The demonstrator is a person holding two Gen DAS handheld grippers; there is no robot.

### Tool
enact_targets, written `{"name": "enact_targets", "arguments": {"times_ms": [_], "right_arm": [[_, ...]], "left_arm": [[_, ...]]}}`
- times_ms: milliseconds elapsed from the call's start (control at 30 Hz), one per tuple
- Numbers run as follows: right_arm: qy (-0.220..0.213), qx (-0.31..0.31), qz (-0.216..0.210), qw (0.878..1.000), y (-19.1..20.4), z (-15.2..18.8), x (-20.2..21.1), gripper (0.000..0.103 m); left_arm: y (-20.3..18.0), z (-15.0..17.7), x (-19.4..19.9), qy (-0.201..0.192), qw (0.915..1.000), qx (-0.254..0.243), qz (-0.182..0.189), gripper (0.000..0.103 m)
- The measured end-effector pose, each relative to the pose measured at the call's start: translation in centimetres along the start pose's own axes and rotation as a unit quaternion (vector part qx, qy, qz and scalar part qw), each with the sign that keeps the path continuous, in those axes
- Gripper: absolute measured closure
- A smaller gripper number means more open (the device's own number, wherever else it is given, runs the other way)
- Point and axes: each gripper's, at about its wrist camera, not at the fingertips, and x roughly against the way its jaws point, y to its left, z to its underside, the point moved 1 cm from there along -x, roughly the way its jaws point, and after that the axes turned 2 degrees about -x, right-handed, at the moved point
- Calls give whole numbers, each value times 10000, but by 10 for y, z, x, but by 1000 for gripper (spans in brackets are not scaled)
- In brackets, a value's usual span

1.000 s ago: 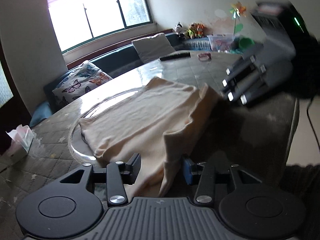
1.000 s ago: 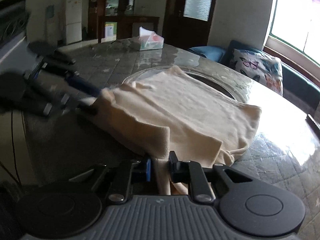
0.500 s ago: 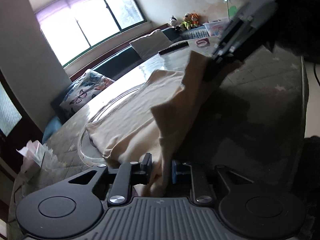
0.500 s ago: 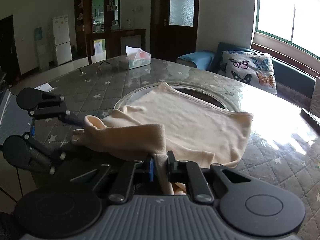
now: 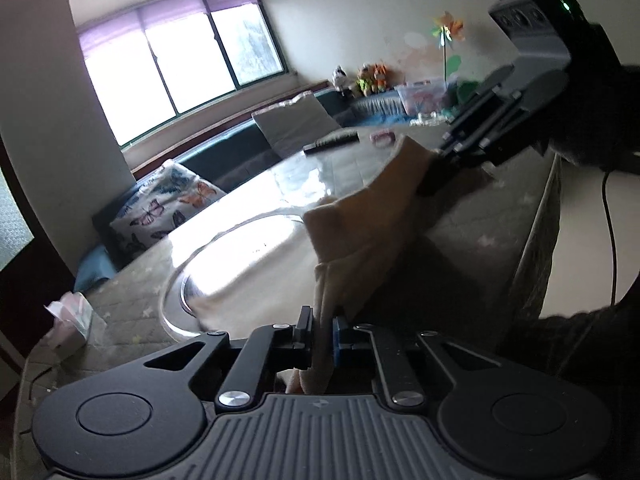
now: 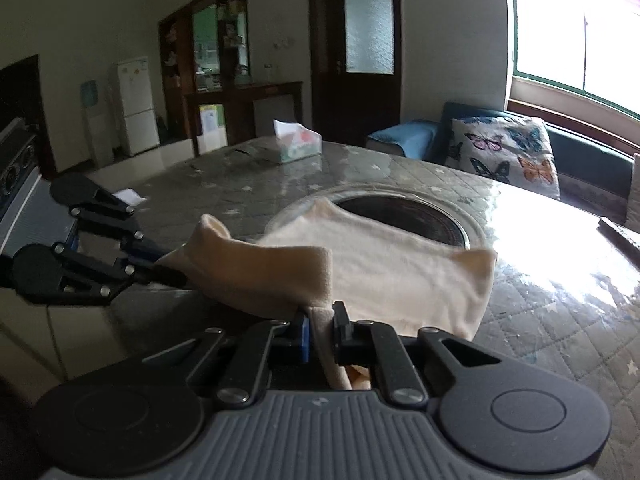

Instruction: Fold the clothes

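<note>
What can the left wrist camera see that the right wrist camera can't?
Only the left wrist view shows the toy figures, the pinwheel and the white cushion. Only the right wrist view shows the fridge, the dark door and the wooden cabinet. Both show the cream garment, pinched in the left tongs and the right tongs, plus the butterfly pillow and tissue box.

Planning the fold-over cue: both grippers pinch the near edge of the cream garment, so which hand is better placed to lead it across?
Neither clearly. The left gripper, jaws closing, and the right gripper each pinch a raised corner of the cream garment, so both should likely move together.
</note>
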Motion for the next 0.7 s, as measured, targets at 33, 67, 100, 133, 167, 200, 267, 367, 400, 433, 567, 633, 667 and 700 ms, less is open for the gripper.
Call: {"name": "enact_targets", "arguments": {"times_ms": [33,67,100,133,167,200,267,367,400,433,567,633,667,700], "right_arm": [[-32,32,-23,10000,3,-1,7,94],[-43,49,-28,10000,4,-2,10,94],[-45,95,-13,9999,4,-6,12,94],[-49,126,15,9999,3,-8,11,94],[-48,122,47,9999,0,-12,9,94],[-41,85,81,9999,-4,-17,4,94],[-1,16,157,9999,-15,-26,-7,94],[106,-109,199,9997,-35,-42,-29,94],[126,-121,206,9996,-39,-47,-34,94],[195,-130,226,9995,-48,-53,-44,94],[421,-155,297,9986,-71,-69,-79,94],[561,-169,338,9977,-82,-73,-101,94],[607,-175,381,9973,-86,-73,-110,94],[634,-182,421,9969,-88,-72,-116,94]], "left_arm": [[0,-4,2,-31,10000,0,-46,93],[2,-8,0,-58,9999,-8,-107,93],[3,-11,-3,-65,9999,8,-151,93],[6,-15,-8,-54,9998,45,-195,93],[10,-19,-15,-43,9997,84,-225,93],[16,-21,-22,-47,9996,119,-253,93],[27,-28,-39,-23,9994,204,-278,93],[48,-35,-63,42,9990,288,-329,93],[56,-38,-75,94,9989,350,-302,93],[64,-39,-84,133,9986,392,-335,93],[90,-38,-130,427,9969,532,-397,93],[100,-33,-152,605,9952,643,-414,94],[105,-29,-164,709,9940,717,-427,93],[109,-25,-172,778,9929,794,-429,93]]}}
